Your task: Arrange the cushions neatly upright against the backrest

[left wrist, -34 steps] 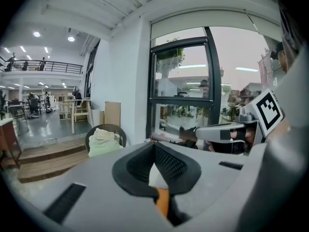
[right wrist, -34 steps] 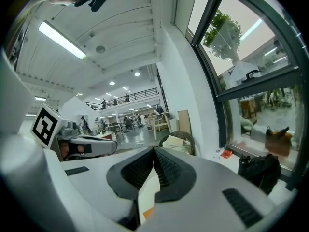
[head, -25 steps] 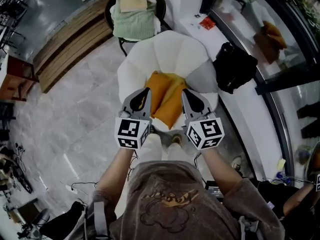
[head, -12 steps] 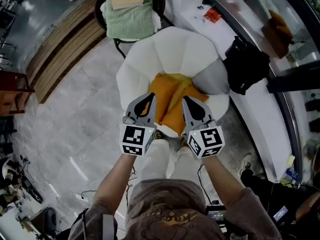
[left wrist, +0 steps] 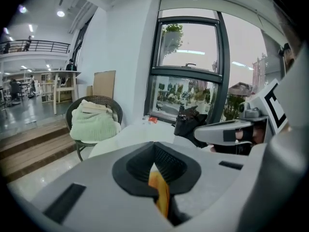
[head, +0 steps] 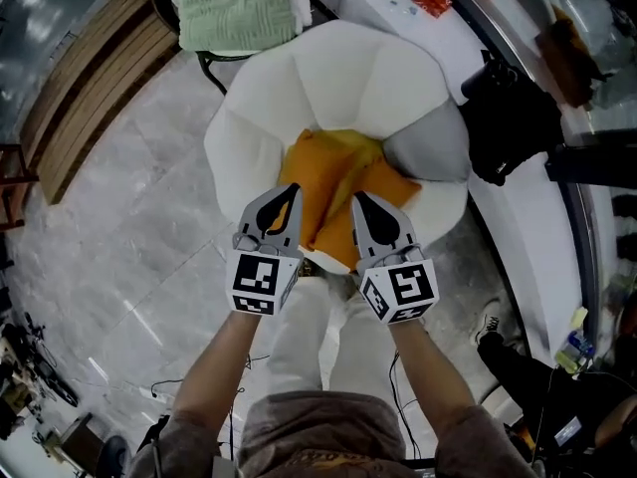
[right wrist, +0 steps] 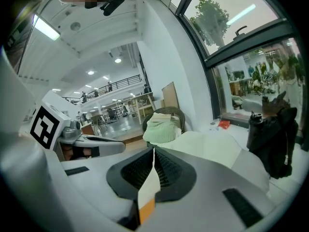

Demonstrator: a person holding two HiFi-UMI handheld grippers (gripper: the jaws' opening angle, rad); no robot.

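The left tool (head: pixel 290 196) and the right tool (head: pixel 361 201) are each clamped shut on the near edge of the soft orange fabric cushion (head: pixel 338 179). The cushion lies slumped on the seat of the white petal-backed armchair (head: pixel 328 73). A rounded grey cushion (head: pixel 428 147) touches it at the seat's right edge.

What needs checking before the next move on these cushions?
1. Left gripper grip: ok, jaws shut on a fold of the orange cushion.
2. Right gripper grip: ok, jaws shut on the cushion's white-and-orange edge.
3. Orange cushion upright: not ok, it lies crumpled on the seat.
4. Backrest free behind it: ok, bare white.
5. Grey cushion upright: cannot tell from above.
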